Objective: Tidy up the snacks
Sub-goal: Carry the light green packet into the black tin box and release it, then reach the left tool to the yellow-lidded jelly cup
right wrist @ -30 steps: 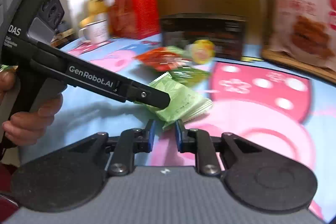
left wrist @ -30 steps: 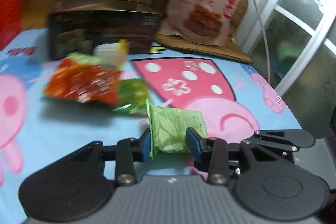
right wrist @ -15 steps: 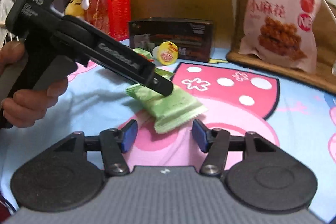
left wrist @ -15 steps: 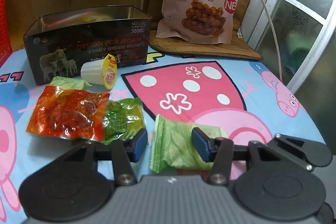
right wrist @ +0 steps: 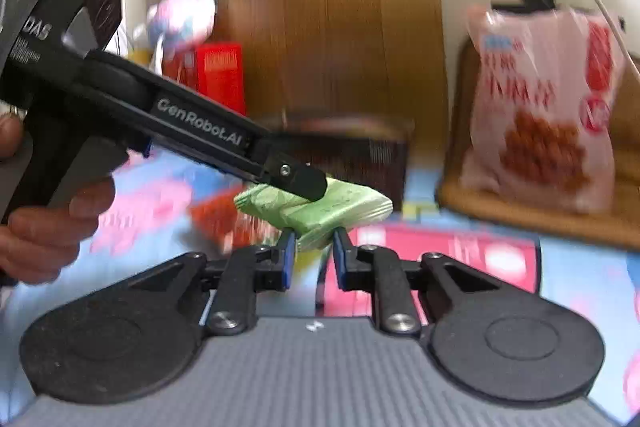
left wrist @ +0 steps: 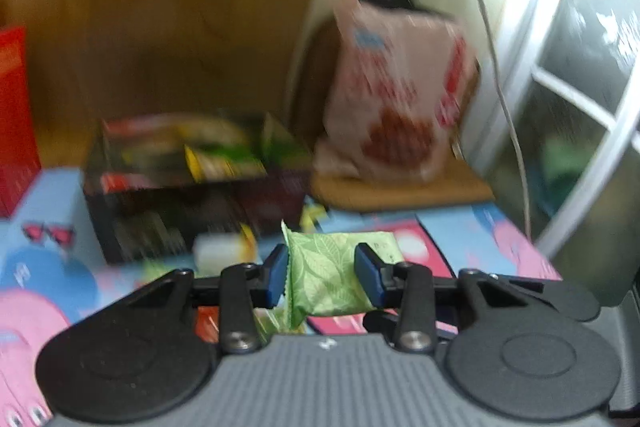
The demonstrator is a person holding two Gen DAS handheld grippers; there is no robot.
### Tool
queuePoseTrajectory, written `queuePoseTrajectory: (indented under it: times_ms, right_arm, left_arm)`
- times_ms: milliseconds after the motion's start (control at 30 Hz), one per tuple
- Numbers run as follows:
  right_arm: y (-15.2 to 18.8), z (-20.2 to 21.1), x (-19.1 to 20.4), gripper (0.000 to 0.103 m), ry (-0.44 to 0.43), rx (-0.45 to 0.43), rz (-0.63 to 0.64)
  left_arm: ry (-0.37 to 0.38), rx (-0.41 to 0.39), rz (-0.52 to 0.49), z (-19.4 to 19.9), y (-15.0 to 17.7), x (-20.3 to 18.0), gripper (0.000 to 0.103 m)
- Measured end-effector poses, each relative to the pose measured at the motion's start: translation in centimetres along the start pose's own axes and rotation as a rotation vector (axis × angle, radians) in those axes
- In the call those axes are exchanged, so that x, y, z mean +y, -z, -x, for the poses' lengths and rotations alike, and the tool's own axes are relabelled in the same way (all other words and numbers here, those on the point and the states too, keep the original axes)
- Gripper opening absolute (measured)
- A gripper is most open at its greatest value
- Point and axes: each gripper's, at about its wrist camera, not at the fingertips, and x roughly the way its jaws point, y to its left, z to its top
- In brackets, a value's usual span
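My left gripper point(left wrist: 322, 277) is shut on a green leaf-print snack packet point(left wrist: 328, 277) and holds it above the table, in front of the dark open box point(left wrist: 192, 187). In the right wrist view the same packet point(right wrist: 320, 207) hangs under the left gripper's fingers point(right wrist: 296, 181), and my right gripper point(right wrist: 314, 253) is narrowly closed at the packet's lower edge; whether it grips it I cannot tell. The box point(right wrist: 352, 151) stands behind. A red snack packet point(right wrist: 218, 219) lies on the cloth below.
A large pink snack bag point(left wrist: 396, 107) leans upright on a brown mat point(left wrist: 400, 189) at the back right. A red carton point(left wrist: 14, 123) stands at the far left. A white jelly cup point(left wrist: 224, 251) lies before the box. A window and cable are at the right.
The left gripper closed on the green packet and lifted it off the cloth toward the box. The right gripper's jaws went from wide open to nearly shut under the packet.
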Motion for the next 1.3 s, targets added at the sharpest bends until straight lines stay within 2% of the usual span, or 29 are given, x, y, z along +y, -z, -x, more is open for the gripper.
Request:
queuePoseTrajectory:
  times_ms: [167,333,400,467,533,633,733,833,867,967,1033,1067,1133,1167,1233,1267,1300]
  right_arm:
    - [-4.1,-5.6,-1.0,0.023,-0.007,-0.044,0.004]
    - [-6.0,-11.5,-0.8,0.028,-0.009,-0.007,-0.005]
    - [-5.8,-12.8,-0.7,0.038,-0.025,0.024,-0.024]
    - [-5.6,-13.0,-0.7,0.048,0.001,0.022,-0.037]
    - [-5.3,-11.7,-1.3,0.05,-0.012,-0.008,-0.072]
    - [-4.2,-9.3,-2.3,0.051,-0.036,-0.016,-0.134]
    - [-2.8,-8.2,-2.7,0.054,-0.083,0.032,-0.163]
    - [-1.7,-8.5,-2.2,0.059,-0.103,0.105,-0.133]
    - [-1.7,-9.0,-1.7,0.059,-0.104,0.124,-0.117]
    - [-1.4,-9.8,-1.0,0.06,-0.108,0.162,-0.082]
    - [-1.4,-10.2,-1.1,0.06,-0.103,0.177,-0.073]
    - [-1.3,-10.5,-1.2,0.06,-0.098,0.184,-0.075]
    - [-1.4,-11.5,-1.3,0.06,-0.086,0.198,-0.085]
    - [-1.4,-11.9,-1.5,0.06,-0.083,0.207,-0.093]
    - [-1.3,-12.6,-1.8,0.059,-0.109,0.245,-0.122]
    - [-1.2,-12.7,-2.0,0.054,-0.128,0.251,-0.137]
    - [-1.2,-12.6,-2.2,0.045,-0.13,0.248,-0.148]
  left_arm:
    - [-0.098,-0.087,0.023,-1.7,-4.2,2.1,0.039]
    - [-0.231,-0.097,0.04,-4.7,-6.2,4.8,0.045]
    - [-0.277,-0.074,0.056,-5.7,-6.2,6.0,0.05]
    - [-0.295,-0.07,0.072,-5.5,-5.6,7.1,0.052]
    - [-0.283,-0.102,0.086,-4.2,-4.9,8.3,0.059]
    - [-0.249,-0.118,0.136,-1.8,-3.5,9.9,0.06]
    - [-0.112,-0.078,0.19,-1.0,-2.1,10.1,0.06]
    - [-0.017,0.008,0.183,-2.2,-1.3,8.8,0.06]
    - [-0.011,0.022,0.167,-2.8,-1.1,8.2,0.06]
    - [-0.056,0.054,0.107,-4.4,-0.5,6.7,0.061]
    - [-0.064,0.078,0.099,-5.3,-0.3,6.5,0.066]
    - [-0.069,0.089,0.101,-5.8,-0.2,6.4,0.072]
    - [-0.076,0.107,0.106,-6.9,0.1,6.6,0.074]
    - [-0.076,0.12,0.111,-7.5,0.3,6.7,0.071]
    - [-0.075,0.156,0.134,-8.6,0.5,6.8,0.055]
    - [-0.064,0.175,0.15,-9.2,0.7,6.9,0.048]
    - [-0.067,0.173,0.159,-9.2,0.7,6.9,0.046]
